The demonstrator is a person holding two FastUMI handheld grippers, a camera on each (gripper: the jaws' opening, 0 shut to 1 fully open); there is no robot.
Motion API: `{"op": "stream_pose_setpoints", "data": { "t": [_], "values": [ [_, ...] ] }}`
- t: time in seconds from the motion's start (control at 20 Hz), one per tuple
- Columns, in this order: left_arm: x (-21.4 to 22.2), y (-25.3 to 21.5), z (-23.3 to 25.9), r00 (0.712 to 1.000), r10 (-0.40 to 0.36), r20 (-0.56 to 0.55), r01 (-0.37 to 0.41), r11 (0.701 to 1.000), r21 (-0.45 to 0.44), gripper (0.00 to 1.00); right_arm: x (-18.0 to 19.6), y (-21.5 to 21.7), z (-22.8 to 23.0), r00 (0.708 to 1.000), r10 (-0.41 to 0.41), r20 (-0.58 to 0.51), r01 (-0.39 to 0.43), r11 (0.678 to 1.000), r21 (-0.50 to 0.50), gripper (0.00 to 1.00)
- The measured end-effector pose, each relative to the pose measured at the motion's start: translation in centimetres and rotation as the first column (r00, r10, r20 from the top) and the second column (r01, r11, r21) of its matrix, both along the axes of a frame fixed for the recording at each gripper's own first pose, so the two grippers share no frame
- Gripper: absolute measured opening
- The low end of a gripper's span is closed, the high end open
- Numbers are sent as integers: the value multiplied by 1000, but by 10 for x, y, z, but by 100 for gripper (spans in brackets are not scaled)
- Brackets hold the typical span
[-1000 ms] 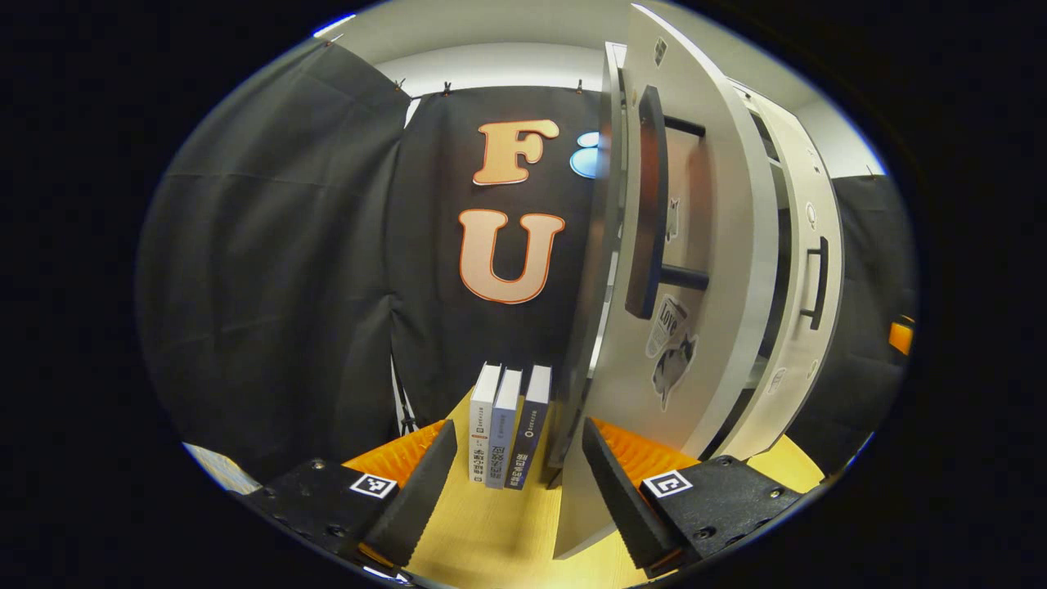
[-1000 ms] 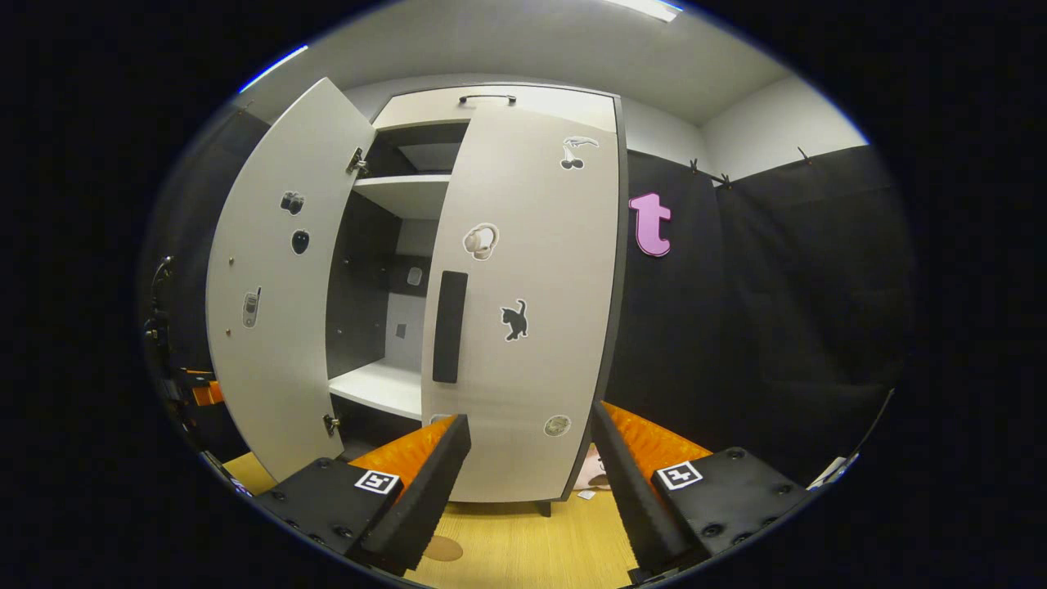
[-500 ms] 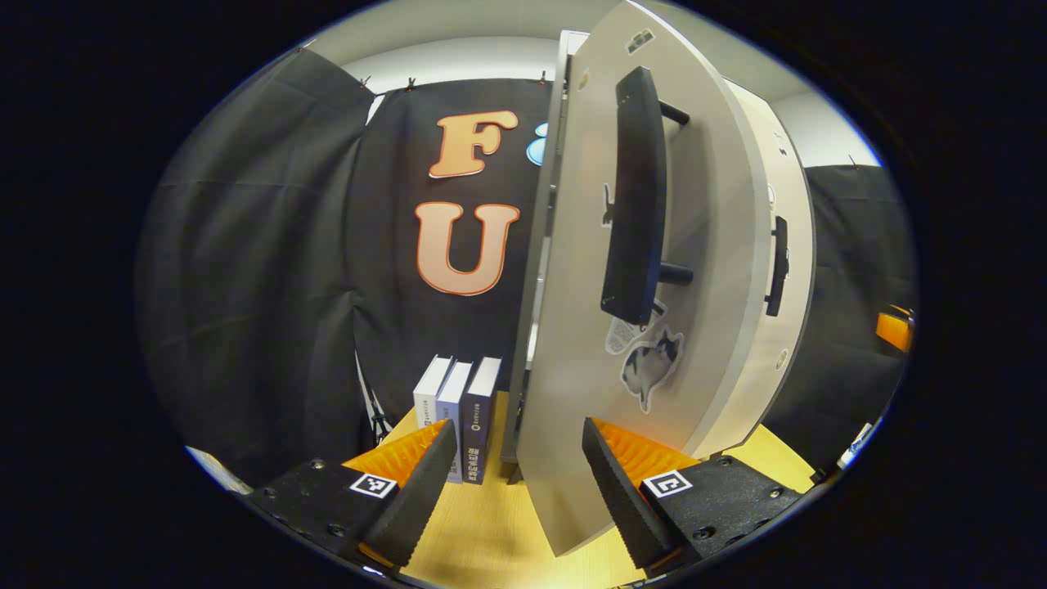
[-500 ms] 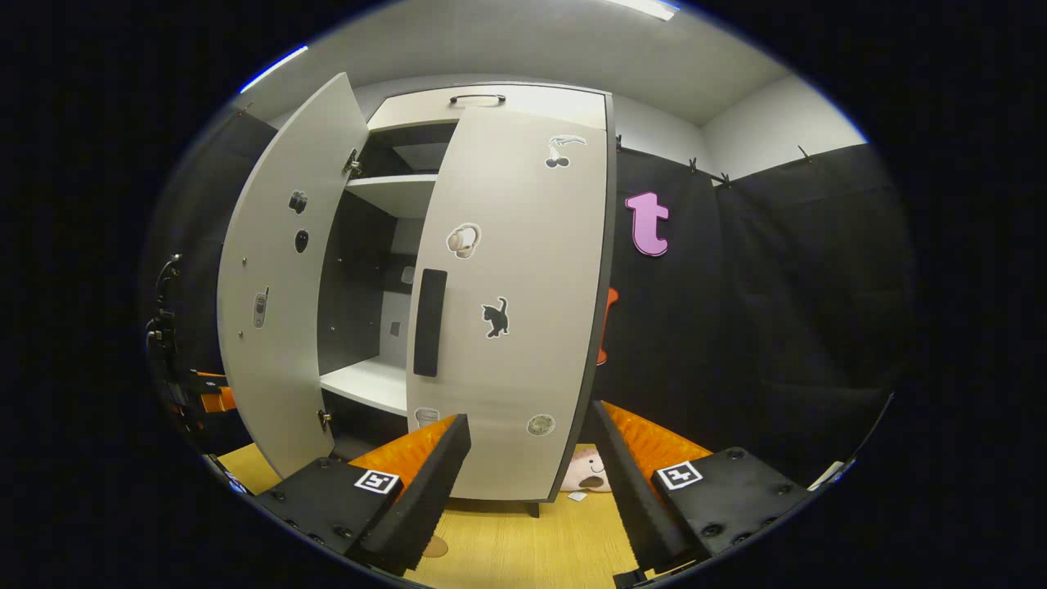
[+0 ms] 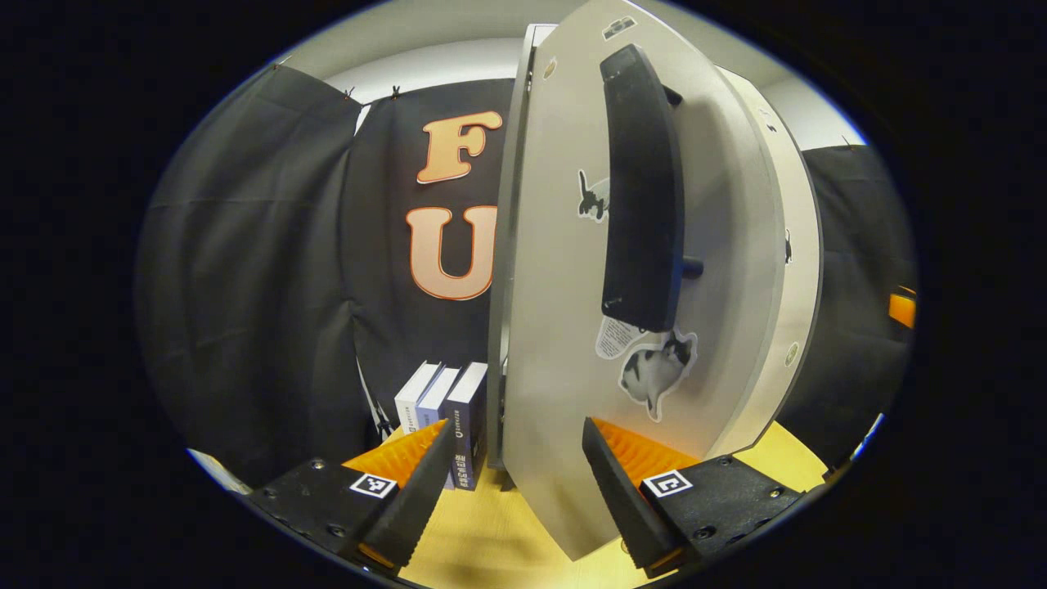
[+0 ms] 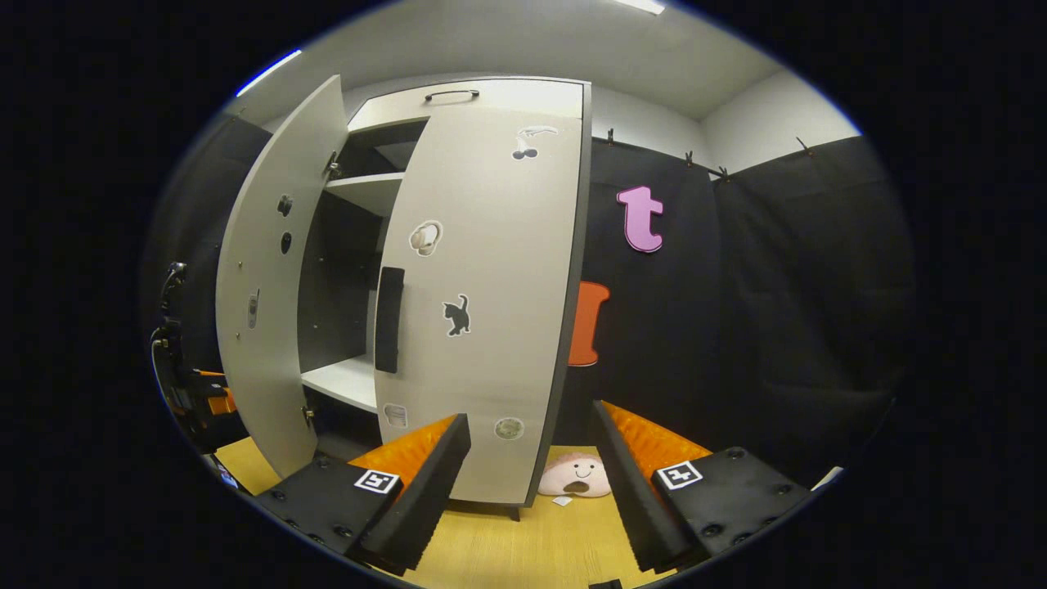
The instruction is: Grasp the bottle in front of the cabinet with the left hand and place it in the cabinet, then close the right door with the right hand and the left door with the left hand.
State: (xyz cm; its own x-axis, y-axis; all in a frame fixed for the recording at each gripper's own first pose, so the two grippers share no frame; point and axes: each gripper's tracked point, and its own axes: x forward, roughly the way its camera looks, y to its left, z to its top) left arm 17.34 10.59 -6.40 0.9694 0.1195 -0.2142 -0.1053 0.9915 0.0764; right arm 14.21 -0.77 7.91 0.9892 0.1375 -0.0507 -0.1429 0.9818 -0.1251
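Left gripper view: the left gripper (image 5: 517, 483) stood released, its fingers spread and grasping nothing, with the lower edge of the cabinet's left door (image 5: 564, 343) lying between them. That door stood partly open, its outer face turned toward the camera. A long dark handle (image 5: 642, 188) ran upright on the face, with a cat sticker (image 5: 654, 372) just below it. Three books (image 5: 446, 413) stood upright on the wooden bench (image 5: 474, 548), just beside the door's hinged edge and near the bench's far edge.

Right gripper view: the right gripper (image 6: 532, 483) was likewise released and empty, held apart from the cabinet (image 6: 368, 270). The right door (image 6: 483, 303) lay shut or nearly so against the cabinet front, carrying its own dark handle (image 6: 388, 319) and a small black cat sticker (image 6: 456, 315). The left door stood ajar, and through the gap a white shelf (image 6: 343, 380) was visible. The bottle could not be made out inside. A round pink plush face (image 6: 577, 476) rested on the bench beside the cabinet's right lower corner.
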Motion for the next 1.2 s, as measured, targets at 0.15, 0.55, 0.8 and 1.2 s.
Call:
{"op": "stream_pose_setpoints", "data": {
  "t": [0.15, 0.55, 0.8, 1.2],
  "values": [
    [9, -8, -3, 1000, 2, 12, -2, 1000, 3, 96, 2, -12, 6, 1000, 3, 9, -3, 1000, -8, 98],
    [61, -62, -13, 996, -62, 60, 66, 995, -76, 92, 3, -45, 16, 1000, -7, 28, 7, 1000, 0, 98],
    [91, -64, -22, 998, -36, 54, 37, 999, -22, 94, 6, -72, 16, 999, -42, 29, 42, 999, -6, 98],
    [106, -83, -21, 999, -20, 42, 19, 999, 26, 94, 20, -87, -1, 999, -48, -20, 48, 999, 13, 98]
  ]
}}
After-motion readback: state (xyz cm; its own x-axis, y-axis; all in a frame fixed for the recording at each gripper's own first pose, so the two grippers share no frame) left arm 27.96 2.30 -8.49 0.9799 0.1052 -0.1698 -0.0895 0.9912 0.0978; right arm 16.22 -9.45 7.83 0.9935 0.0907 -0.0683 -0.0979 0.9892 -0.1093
